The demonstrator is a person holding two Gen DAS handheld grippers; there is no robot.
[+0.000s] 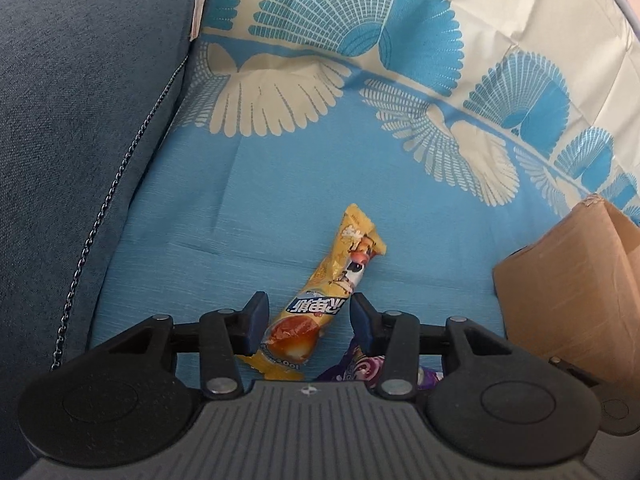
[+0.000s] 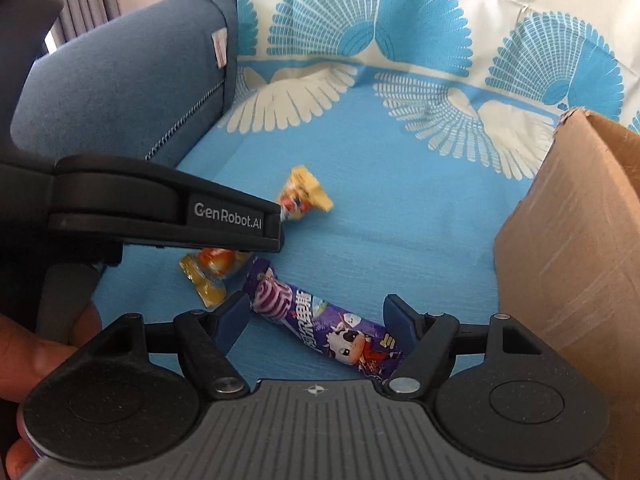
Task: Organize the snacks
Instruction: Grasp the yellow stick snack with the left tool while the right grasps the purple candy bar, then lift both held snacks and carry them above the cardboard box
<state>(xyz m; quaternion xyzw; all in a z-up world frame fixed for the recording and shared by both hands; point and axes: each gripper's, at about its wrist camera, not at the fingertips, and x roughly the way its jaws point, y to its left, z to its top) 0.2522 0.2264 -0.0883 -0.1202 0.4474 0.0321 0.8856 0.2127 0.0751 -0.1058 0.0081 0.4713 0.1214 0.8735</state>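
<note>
Left gripper (image 1: 308,318) spread wide, straddling yellow snack packet (image 1: 324,294), lengthwise toward twelve o'clock, presumably lined up for a pinch. Right gripper (image 2: 316,320) likewise wide, astride purple snack packet (image 2: 320,320), lying crosswise on blue cloth (image 2: 400,220). Cardboard box (image 2: 568,240) at three o'clock, open and close by, likely the drop point. Sofa armrest (image 1: 80,100) at ten o'clock.

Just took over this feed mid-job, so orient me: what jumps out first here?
Two snack packets on the blue patterned cloth: a yellow snack packet lying between the open left claw fingers, and a purple snack packet lying between the open right claw fingers. A cardboard box stands at the right, and a blue sofa armrest rises on the left.
</note>
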